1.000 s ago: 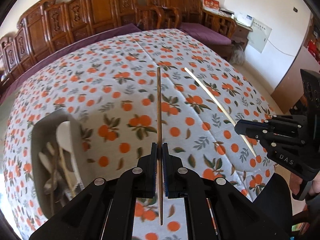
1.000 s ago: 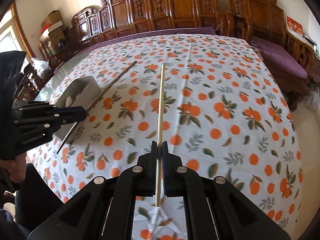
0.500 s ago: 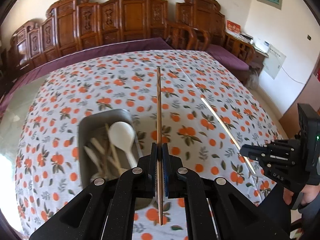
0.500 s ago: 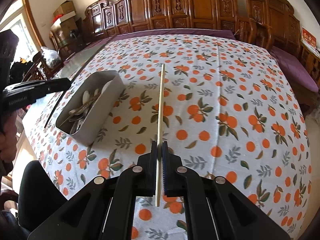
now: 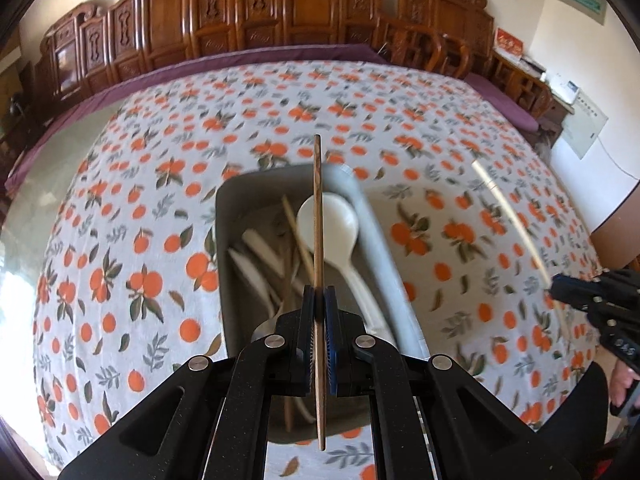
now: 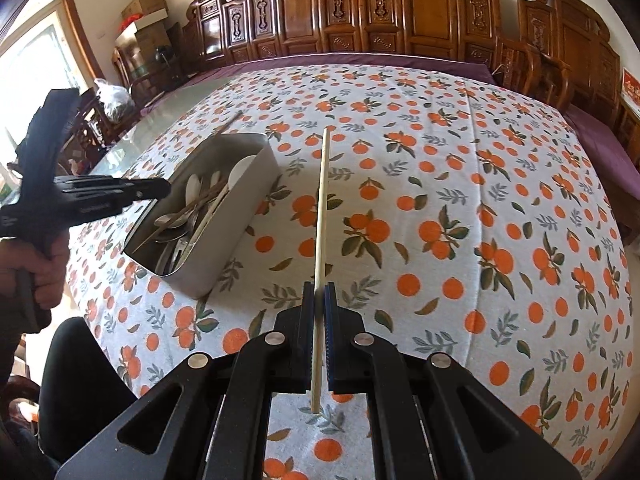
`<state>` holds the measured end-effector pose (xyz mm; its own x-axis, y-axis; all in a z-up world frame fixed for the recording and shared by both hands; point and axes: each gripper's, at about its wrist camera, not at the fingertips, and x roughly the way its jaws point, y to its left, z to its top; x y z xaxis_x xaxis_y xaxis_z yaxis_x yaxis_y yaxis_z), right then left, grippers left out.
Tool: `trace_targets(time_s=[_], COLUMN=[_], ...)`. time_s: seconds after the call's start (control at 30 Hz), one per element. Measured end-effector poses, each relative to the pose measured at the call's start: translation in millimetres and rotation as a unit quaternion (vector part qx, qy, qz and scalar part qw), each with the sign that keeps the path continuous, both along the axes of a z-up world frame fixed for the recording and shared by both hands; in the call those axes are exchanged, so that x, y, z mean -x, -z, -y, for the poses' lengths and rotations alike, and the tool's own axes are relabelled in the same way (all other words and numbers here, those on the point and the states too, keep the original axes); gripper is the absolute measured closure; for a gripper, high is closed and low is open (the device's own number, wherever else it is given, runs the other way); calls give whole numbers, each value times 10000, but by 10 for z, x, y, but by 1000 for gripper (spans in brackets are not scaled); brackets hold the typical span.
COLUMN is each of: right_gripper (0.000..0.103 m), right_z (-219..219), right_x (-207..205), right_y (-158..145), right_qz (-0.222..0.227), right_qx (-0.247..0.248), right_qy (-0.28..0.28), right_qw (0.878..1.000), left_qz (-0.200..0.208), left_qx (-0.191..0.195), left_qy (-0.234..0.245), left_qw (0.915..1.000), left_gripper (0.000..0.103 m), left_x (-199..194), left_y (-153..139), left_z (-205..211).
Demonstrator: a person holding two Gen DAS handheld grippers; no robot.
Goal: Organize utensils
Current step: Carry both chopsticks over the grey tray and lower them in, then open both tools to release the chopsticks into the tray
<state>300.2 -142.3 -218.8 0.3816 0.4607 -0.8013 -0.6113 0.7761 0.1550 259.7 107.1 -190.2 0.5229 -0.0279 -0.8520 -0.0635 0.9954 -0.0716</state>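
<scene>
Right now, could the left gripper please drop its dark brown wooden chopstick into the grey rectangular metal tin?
Probably yes: the left gripper hangs over the open-topped tin, with the chopstick roughly lengthwise along it; only loose utensils lie inside.

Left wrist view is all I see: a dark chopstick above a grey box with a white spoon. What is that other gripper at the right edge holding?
Observer: The right gripper is shut on a pale chopstick.
Operator: Is it above the box too?
Observer: No. It hangs over bare tablecloth, to the right of the grey box.
Operator: Only white spoons in there?
Observer: No, metal spoons lie at the box's near end.
</scene>
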Motion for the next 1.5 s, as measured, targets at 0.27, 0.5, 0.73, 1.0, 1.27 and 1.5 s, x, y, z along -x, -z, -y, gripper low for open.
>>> trace_targets(time_s=[0.27, 0.5, 0.73, 1.0, 1.27, 1.5], right_gripper=[97, 97, 97, 97, 97, 97], right_z=[-159, -329, -485, -732, -1108, -1454], right_x=[11, 41, 72, 89, 68, -36], right_y=[-4, -28, -47, -51, -27, 84], right_qz=[-16, 1, -2, -31, -115, -348], right_qx=[23, 38, 34, -15, -100, -132], right_qy=[-128, -266, -385, -559, -759, -832], right_qw=[9999, 9996, 9993, 9984, 9970, 9958], left_qz=[-205, -175, -165, 14, 218, 319], left_qx=[37, 67, 59, 106, 87, 52], left_qy=[-126, -155, -182, -253, -335, -431], left_qw=[9997, 9997, 9997, 9996, 9992, 9985], left_gripper=[99, 99, 99, 98, 98, 98], left_x=[2, -31, -44, 82, 261, 416], left_y=[207, 230, 224, 62, -124, -227], left_z=[-125, -173, -206, -274, -384, -493])
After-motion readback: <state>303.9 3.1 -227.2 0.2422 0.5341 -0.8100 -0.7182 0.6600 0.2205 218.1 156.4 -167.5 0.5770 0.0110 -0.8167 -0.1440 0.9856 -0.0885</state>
